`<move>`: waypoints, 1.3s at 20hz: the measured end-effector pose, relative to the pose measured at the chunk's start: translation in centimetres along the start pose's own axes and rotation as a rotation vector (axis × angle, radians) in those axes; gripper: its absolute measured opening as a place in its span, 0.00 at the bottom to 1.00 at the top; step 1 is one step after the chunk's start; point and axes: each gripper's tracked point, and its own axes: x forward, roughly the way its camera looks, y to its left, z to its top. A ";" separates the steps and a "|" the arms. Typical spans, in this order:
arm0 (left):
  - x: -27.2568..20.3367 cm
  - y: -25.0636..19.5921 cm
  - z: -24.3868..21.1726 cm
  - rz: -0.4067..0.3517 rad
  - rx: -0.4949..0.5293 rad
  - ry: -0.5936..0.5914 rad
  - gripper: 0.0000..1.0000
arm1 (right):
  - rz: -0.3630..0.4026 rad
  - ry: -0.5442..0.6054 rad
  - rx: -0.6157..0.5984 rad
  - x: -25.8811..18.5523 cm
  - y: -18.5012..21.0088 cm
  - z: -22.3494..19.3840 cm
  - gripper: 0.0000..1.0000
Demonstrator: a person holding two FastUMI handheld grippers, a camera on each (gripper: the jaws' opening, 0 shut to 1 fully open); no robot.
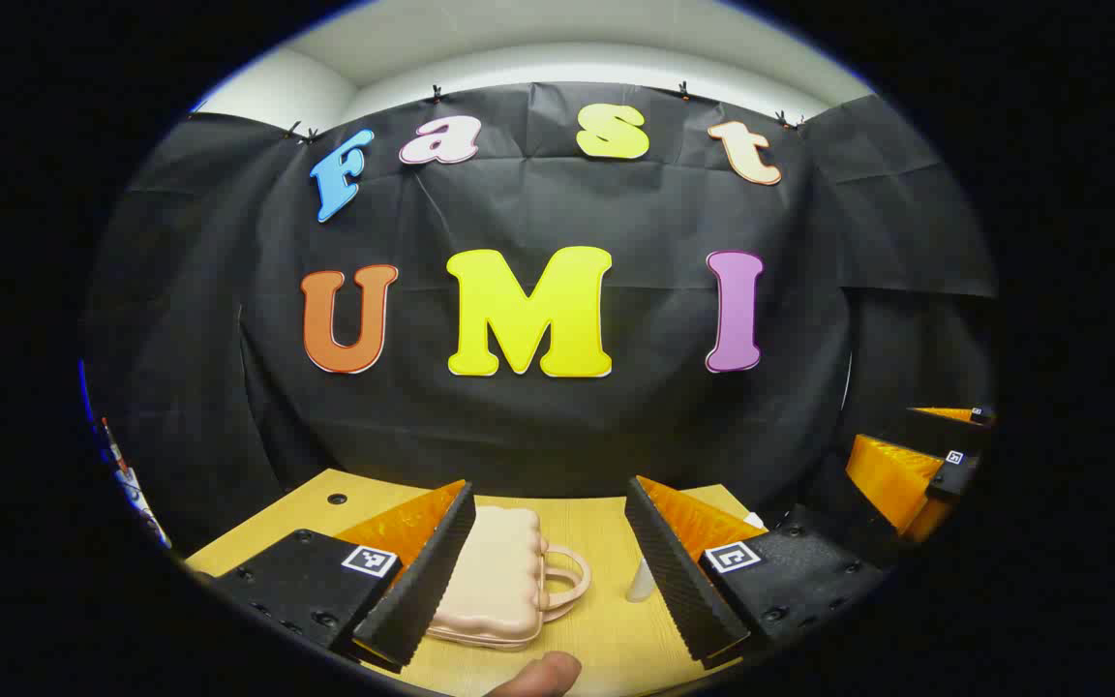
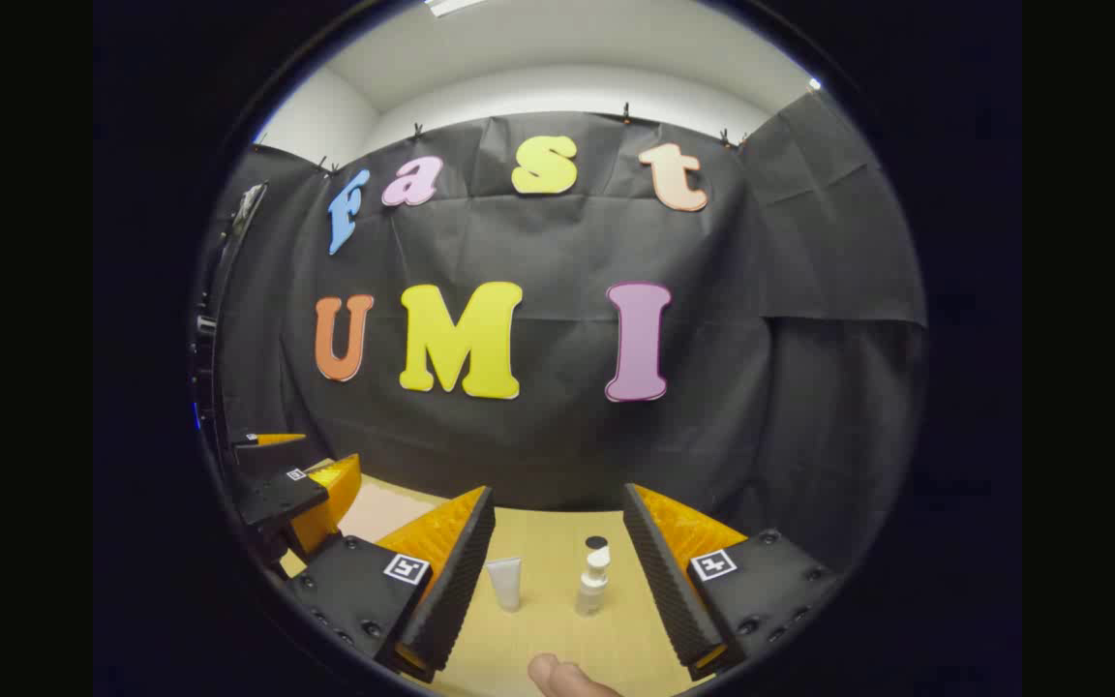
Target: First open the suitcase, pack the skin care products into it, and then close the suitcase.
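Suitcase: a small pale pink hard-shell case with ribbed, rounded panels and a looped handle of the same colour on its right side. It lies flat and closed on the light wooden table, seen in the left gripper view between the two fingers, nearer the left one.

Skin care products: in the right gripper view, a small white tube stands cap-down on the table, just beside it a white pump bottle, and behind that a small dark-capped item. All three stand apart from each other, between the right gripper's fingers.

Left gripper: jaws spread wide, touching nothing; it hangs above the table with the suitcase beyond its tips.

Right gripper: jaws spread wide, empty, held above the table before the products.

Other gripper in each view: the right gripper shows at the right edge of the left gripper view, the left one at the left edge of the right gripper view.

Hidden or unclear: the suitcase's left part sits behind the left finger; its latch or zip cannot be made out. A pale object beside the right finger in the left gripper view is mostly covered. The dark-capped item is too small to identify. A fingertip pokes in at the bottom edge.
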 end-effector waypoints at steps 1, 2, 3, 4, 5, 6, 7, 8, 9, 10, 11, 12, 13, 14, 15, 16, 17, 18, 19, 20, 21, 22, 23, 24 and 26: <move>0.1 -0.3 -0.2 -0.001 0.002 0.006 0.99 | 0.011 0.008 -0.004 0.3 0.0 -0.1 0.79; 0.1 -0.6 -0.5 -0.003 0.003 0.011 0.99 | 0.025 0.013 -0.005 0.5 0.0 -0.5 0.79; 0.3 -1.0 -0.7 -0.008 0.004 0.017 0.99 | 0.029 0.014 -0.008 0.7 -0.1 -0.5 0.79; 0.4 -1.4 -0.8 -0.018 0.001 0.016 0.99 | 0.034 0.016 -0.010 1.0 -0.3 -0.6 0.79; 0.6 -1.7 -0.8 -0.020 -0.001 0.017 0.99 | 0.041 0.022 -0.013 1.3 -0.3 -0.9 0.79; 0.8 -1.9 -0.9 -0.020 0.001 0.020 0.99 | 0.042 0.030 -0.017 1.5 -0.5 -1.2 0.79; 0.9 -2.0 -1.1 -0.017 0.004 0.022 0.99 | 0.050 0.038 -0.020 1.8 -0.6 -1.5 0.79; 1.1 -2.1 -1.1 -0.014 0.005 0.023 0.99 | 0.055 0.043 -0.023 2.0 -0.6 -1.7 0.79; 1.2 -2.2 -1.3 -0.012 0.005 0.023 0.99 | 0.056 0.042 -0.026 2.2 -0.7 -1.6 0.79; 1.5 -2.2 -1.3 -0.009 0.003 0.024 0.99 | 0.058 0.038 -0.026 2.4 -0.9 -1.6 0.79; 1.7 -2.4 -1.5 -0.007 0.004 0.027 0.99 | 0.056 0.035 -0.029 2.7 -1.0 -1.5 0.77; 1.9 -2.4 -1.7 -0.005 0.005 0.034 0.99 | 0.058 0.037 -0.036 3.0 -1.2 -1.7 0.79; 2.0 -2.4 -1.9 0.001 0.007 0.039 0.99 | 0.061 0.039 -0.041 3.3 -1.1 -1.9 0.79; 2.1 -2.5 -2.0 0.001 0.004 0.040 0.99 | 0.061 0.039 -0.042 3.4 -1.2 -1.8 0.79; 2.4 -2.5 -1.9 0.003 0.002 0.038 1.00 | 0.062 0.038 -0.039 3.6 -1.3 -1.7 0.79; 2.5 -2.5 -2.0 0.004 0.002 0.038 0.99 | 0.066 0.038 -0.039 3.8 -1.3 -1.7 0.79; 2.7 -2.6 -2.1 0.008 0.004 0.040 0.99 | 0.065 0.038 -0.045 4.1 -1.4 -1.6 0.79; 2.8 -2.6 -2.1 0.010 0.004 0.041 1.00 | 0.063 0.035 -0.049 4.3 -1.5 -1.6 0.79; 3.0 -2.6 -2.1 0.012 0.006 0.040 1.00 | 0.062 0.033 -0.049 4.5 -1.6 -1.5 0.79; 3.2 -2.7 -2.1 0.010 0.009 0.042 0.99 | 0.059 0.033 -0.048 4.7 -1.7 -1.5 0.79; 3.3 -2.7 -2.2 0.012 0.013 0.044 0.99 | 0.058 0.035 -0.045 4.9 -1.9 -1.5 0.79; 3.4 -2.7 -2.2 0.011 0.017 0.046 0.99 | 0.055 0.037 -0.043 5.0 -1.9 -1.6 0.79; 3.6 -2.7 -2.3 0.015 0.022 0.046 0.99 | 0.051 0.039 -0.040 5.2 -2.0 -1.7 0.79; 3.8 -2.8 -2.4 0.013 0.033 0.050 0.99 | 0.046 0.042 -0.039 5.3 -2.2 -1.8 0.79; 4.3 -2.9 -3.2 0.004 0.055 0.064 1.00 | 0.021 0.050 -0.057 5.6 -3.5 -2.2 0.77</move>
